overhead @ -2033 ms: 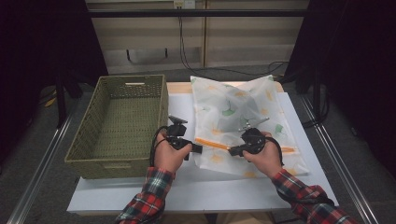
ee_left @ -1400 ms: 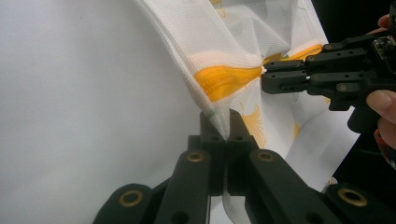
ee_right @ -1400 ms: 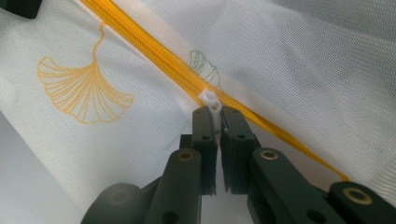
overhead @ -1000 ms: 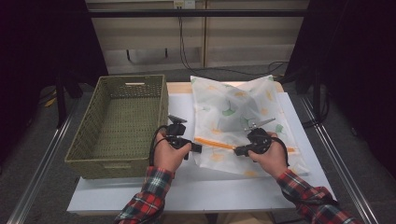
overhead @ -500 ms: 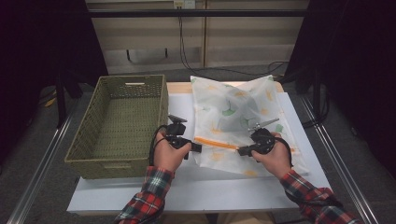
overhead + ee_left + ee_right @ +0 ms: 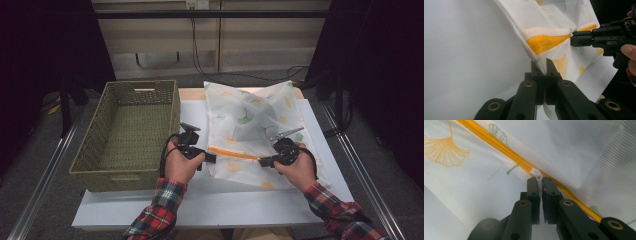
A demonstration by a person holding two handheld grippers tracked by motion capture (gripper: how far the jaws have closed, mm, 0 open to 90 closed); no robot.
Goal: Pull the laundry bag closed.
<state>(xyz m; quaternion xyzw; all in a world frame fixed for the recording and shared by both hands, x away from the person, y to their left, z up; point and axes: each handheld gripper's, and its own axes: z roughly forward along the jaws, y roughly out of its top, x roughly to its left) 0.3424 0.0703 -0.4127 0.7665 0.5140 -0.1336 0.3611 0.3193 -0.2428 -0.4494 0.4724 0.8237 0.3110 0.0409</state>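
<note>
A white mesh bag [image 6: 250, 115] printed with ginkgo leaves lies on the white table [image 6: 210, 200], bulging over something inside. Its orange zipper [image 6: 232, 153] runs across the near part. My left gripper [image 6: 212, 158] is shut on the bag's left edge at the zipper's end; in the left gripper view the jaws [image 6: 545, 67] pinch the white fabric [image 6: 544, 22] below the orange strip [image 6: 546, 42]. My right gripper [image 6: 261, 161] is shut on the white zipper pull [image 6: 536, 173], held between its jaws [image 6: 538, 181] on the orange zipper [image 6: 499, 143].
A green woven basket [image 6: 125, 130] stands on the left of the table, beside my left hand. Metal rails [image 6: 360, 170] run along both sides of the table. Cables hang down the wall at the back.
My right gripper has slid to the right along the orange zipper with the pull in its jaws. The left gripper has stayed put on the bag's edge.
</note>
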